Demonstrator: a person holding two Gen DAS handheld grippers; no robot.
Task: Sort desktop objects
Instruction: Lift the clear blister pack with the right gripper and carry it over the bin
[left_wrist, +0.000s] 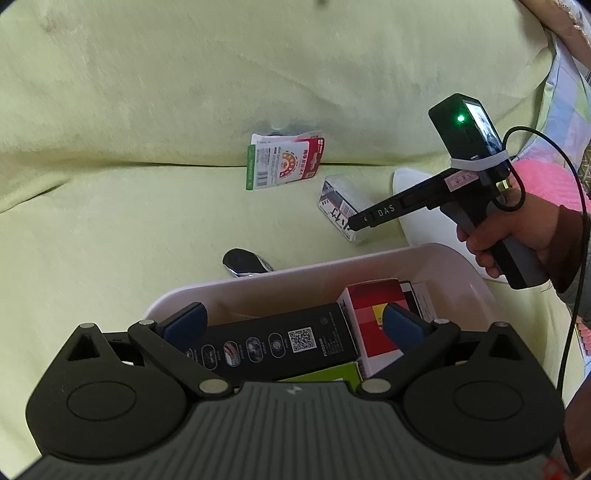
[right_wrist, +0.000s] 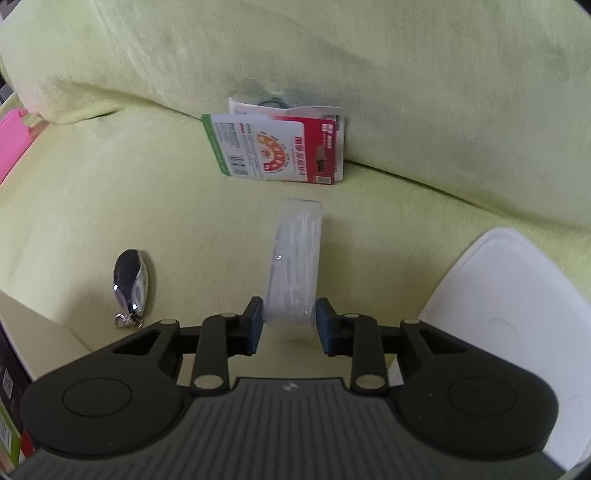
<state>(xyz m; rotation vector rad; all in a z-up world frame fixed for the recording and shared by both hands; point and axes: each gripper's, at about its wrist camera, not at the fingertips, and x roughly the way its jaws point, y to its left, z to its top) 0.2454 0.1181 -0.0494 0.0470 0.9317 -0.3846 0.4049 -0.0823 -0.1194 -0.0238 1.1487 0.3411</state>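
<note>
Currently the right gripper (right_wrist: 289, 323) sits low over the yellow-green sofa cushion (right_wrist: 147, 206), its blue pads (right_wrist: 255, 325) set at either side of the near end of a clear plastic box (right_wrist: 295, 258); left pad touches the box, right pad looks just off it, so a firm clamp cannot be confirmed; jaws narrow, about the box's width. Box lies lengthwise away from the camera, white sticks visible inside; in the left wrist view the same box (left_wrist: 340, 206) shows a printed label, with the right gripper's tip (left_wrist: 354, 223) at it and a hand (left_wrist: 498, 240) on the handle. Beyond the box, a red-and-white card packet (right_wrist: 280, 147) leans at the seam of seat and backrest; a key fob (right_wrist: 131, 280) lies on the seat to the left, well apart from the box; a white lid (right_wrist: 509, 295) lies at right. Left gripper (left_wrist: 291, 328) hovers over a white bin (left_wrist: 369, 260), jaws wide, nothing between the pads (left_wrist: 184, 325); bin holds a black carton (left_wrist: 280, 343), a red-and-white carton (left_wrist: 373, 317) and a green item (left_wrist: 332, 374) beneath them; key fob (left_wrist: 243, 262) just behind the bin's far rim.
</note>
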